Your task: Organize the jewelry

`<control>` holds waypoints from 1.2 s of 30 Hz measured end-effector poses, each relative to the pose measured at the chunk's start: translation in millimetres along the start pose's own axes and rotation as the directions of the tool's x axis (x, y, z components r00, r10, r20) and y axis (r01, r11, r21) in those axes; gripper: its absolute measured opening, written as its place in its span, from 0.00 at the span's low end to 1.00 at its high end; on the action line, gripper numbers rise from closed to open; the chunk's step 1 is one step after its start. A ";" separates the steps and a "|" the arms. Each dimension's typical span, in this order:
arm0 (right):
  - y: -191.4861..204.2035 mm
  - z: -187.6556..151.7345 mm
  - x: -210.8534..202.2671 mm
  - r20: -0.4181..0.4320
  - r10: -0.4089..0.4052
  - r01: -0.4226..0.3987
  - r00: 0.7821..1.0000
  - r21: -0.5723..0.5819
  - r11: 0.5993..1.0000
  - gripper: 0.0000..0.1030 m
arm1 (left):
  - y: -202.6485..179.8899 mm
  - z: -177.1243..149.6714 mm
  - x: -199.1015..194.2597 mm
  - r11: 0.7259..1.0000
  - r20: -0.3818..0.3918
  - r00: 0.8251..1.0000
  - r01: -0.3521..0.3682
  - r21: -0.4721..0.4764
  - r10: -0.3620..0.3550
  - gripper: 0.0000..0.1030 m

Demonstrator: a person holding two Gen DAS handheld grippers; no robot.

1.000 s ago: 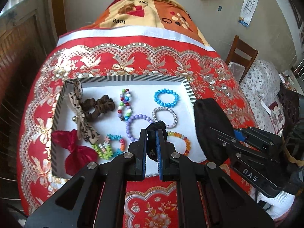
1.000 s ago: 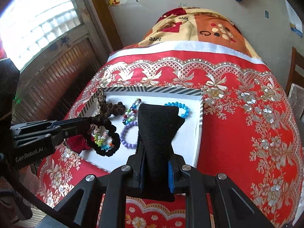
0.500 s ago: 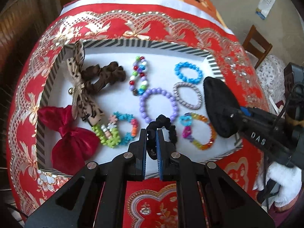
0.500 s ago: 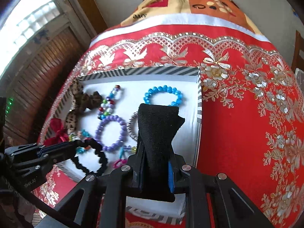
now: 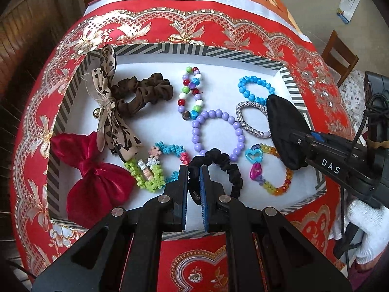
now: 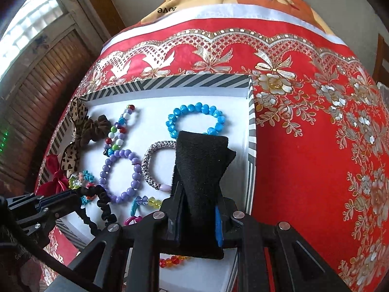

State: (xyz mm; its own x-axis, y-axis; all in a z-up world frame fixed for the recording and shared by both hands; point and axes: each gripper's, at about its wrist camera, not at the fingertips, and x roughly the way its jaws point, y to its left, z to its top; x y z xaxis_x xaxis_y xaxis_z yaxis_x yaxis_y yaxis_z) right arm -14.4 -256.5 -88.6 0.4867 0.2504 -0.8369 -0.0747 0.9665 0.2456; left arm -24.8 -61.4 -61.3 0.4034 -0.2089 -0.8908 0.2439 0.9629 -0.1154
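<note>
A white tray with a striped rim (image 5: 194,50) lies on the red embroidered cloth. My left gripper (image 5: 193,170) is shut on a black scrunchie (image 5: 226,168), whose loop hangs low over the tray's front, beside the purple bead bracelet (image 5: 217,133). My right gripper (image 6: 198,194) is shut on a black velvet piece (image 6: 201,160) held over the tray's right side, covering part of the silver braided band (image 6: 152,160) and the blue bead bracelet (image 6: 194,116). In the left wrist view the velvet piece (image 5: 284,126) hides part of the rainbow bracelet (image 5: 274,170).
The tray also holds a brown scrunchie (image 5: 145,95), a leopard bow (image 5: 109,112), a red bow (image 5: 94,170), a pastel flower bracelet (image 5: 155,168) and a mixed bead bracelet (image 5: 190,92). A wooden chair (image 5: 340,53) stands right, shutters (image 6: 36,92) left.
Both grippers have come down closer to the tray. The scrunchie now hangs low over the tray's front, and the velvet piece sits lower over the right-hand bracelets.
</note>
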 end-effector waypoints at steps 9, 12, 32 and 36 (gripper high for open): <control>0.6 -4.4 -21.2 0.045 0.053 -0.055 0.998 0.039 0.998 0.37 | -4.2 -2.5 -5.3 1.000 0.033 0.999 -0.012 0.020 0.012 0.35; 2.8 -11.2 -36.5 0.074 0.069 -0.072 0.995 0.044 0.996 0.38 | -4.5 -4.6 -8.6 1.000 0.028 0.999 -0.023 0.015 0.023 0.35; 53.8 -56.2 -102.6 0.214 0.043 -0.040 0.976 -0.022 0.999 0.42 | -13.0 -37.9 -69.3 0.992 0.150 0.981 -0.128 0.016 0.124 0.35; 63.3 -63.1 -110.9 0.227 0.049 -0.042 0.973 -0.036 0.998 0.43 | -14.2 -44.9 -81.3 0.988 0.176 0.973 -0.152 0.012 0.148 0.35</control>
State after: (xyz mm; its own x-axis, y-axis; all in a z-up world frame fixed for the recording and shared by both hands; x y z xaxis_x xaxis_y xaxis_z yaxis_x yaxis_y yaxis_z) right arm -128.1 -219.5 -11.2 0.6676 0.2781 -0.6907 -0.1266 0.9565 0.2628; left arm -100.7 -50.4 -7.0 0.5840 -0.0911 -0.8066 0.1902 0.9814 0.0269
